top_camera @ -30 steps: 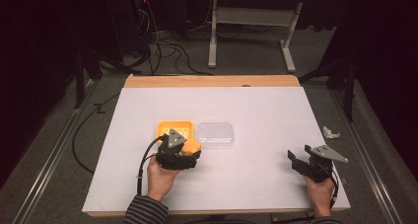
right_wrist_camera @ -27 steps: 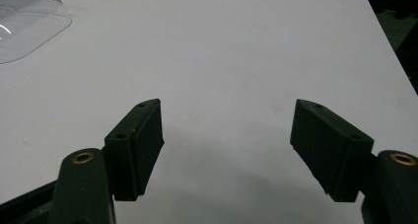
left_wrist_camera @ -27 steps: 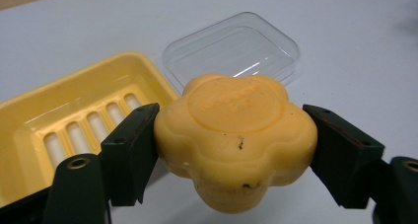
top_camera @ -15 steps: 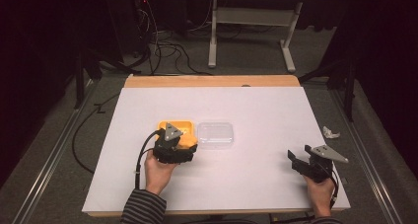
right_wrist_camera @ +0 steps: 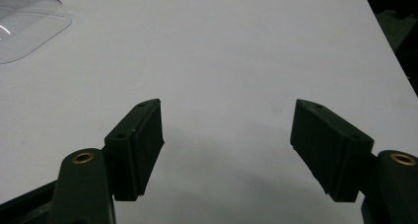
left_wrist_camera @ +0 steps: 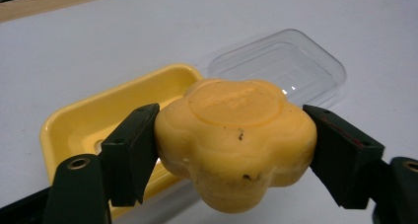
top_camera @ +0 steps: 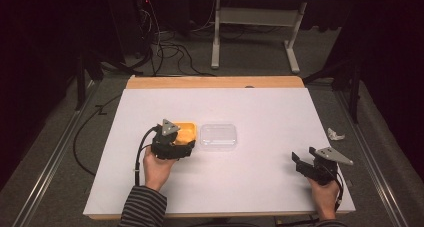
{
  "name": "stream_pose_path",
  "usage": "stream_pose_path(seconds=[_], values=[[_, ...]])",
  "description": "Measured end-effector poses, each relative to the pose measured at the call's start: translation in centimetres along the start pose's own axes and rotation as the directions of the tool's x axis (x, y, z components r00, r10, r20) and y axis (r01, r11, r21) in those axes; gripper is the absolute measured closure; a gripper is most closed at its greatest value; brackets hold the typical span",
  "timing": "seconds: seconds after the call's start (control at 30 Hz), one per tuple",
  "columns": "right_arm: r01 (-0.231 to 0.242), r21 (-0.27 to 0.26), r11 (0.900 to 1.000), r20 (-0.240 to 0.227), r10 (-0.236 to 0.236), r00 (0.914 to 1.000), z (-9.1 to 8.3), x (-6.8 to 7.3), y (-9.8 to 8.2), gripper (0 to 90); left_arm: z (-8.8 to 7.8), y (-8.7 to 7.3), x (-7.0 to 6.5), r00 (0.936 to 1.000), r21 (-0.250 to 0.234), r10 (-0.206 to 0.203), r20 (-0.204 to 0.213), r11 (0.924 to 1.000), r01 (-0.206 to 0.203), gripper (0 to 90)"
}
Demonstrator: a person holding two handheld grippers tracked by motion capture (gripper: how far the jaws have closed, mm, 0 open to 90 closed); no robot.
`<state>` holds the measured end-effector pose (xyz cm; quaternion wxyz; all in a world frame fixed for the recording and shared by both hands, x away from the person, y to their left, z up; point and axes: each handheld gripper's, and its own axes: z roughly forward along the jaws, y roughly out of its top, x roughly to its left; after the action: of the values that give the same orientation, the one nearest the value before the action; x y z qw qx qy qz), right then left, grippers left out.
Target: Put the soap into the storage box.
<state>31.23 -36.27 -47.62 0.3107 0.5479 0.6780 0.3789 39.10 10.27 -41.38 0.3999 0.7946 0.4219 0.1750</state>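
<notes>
Leftward went the left gripper (left_wrist_camera: pixel 231 155), clamping one soap (left_wrist_camera: pixel 235 140) above one dish (left_wrist_camera: pixel 88 130).

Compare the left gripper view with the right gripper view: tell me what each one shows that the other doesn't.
Left gripper view alone: the left tool shut on a yellow flower-shaped soap bar, above a yellow rectangular plastic soap dish. Right gripper view alone: the right tool, jaws open and holding nothing. Both: the clear plastic lid and the white table surface.
</notes>
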Motion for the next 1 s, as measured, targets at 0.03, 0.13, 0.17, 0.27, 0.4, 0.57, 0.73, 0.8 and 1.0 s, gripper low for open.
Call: stream_pose_path(seconds=[0.03,0.13,0.17,0.27,0.4,0.57,0.73,0.8,1.0], values=[[-0.002,0.000,1.000,0.000,0.002,1.0000,0.0,0.0,0.0,28.7,0.1,0.0,0.1,1.0000,0.003,0.001,-0.005,1.0000,-0.001,26.0],[0.000,0.000,1.000,0.001,0.000,1.0000,0.0,0.0,0.0,28.8,0.2,0.0,0.5,0.9999,0.005,-0.003,-0.015,1.0000,0.003,25.9],[0.002,0.002,1.000,0.000,-0.002,1.0000,0.0,0.0,0.0,28.7,0.2,0.0,0.6,0.9998,0.004,-0.007,-0.019,1.0000,0.007,26.0],[0.001,0.003,1.000,0.000,-0.001,1.0000,0.0,0.0,0.0,28.7,0.3,0.1,0.9,0.9995,0.006,-0.012,-0.028,0.9999,0.013,26.0],[0.002,0.000,1.000,0.000,-0.002,1.0000,0.0,0.0,0.0,28.8,0.3,0.4,1.1,0.9991,0.008,-0.007,-0.041,0.9999,0.008,26.0],[0.004,0.002,1.000,-0.001,-0.004,1.0000,0.0,0.0,0.0,28.8,0.2,1.0,1.5,0.9987,-0.005,-0.011,-0.049,0.9999,0.010,26.0],[0.001,0.001,1.000,0.000,-0.001,1.0000,0.0,0.0,0.0,28.7,0.5,0.9,2.1,0.9983,0.000,-0.030,-0.051,0.9996,0.030,26.0],[0.000,0.000,1.000,0.000,0.000,1.0000,0.0,0.0,0.0,28.7,0.6,0.9,2.3,0.9979,-0.001,-0.034,-0.056,0.9994,0.034,26.0],[0.004,0.002,1.000,0.000,-0.004,1.0000,0.0,0.0,0.0,28.7,1.0,1.0,2.4,0.9961,-0.005,-0.026,-0.084,0.9997,0.026,26.0]])
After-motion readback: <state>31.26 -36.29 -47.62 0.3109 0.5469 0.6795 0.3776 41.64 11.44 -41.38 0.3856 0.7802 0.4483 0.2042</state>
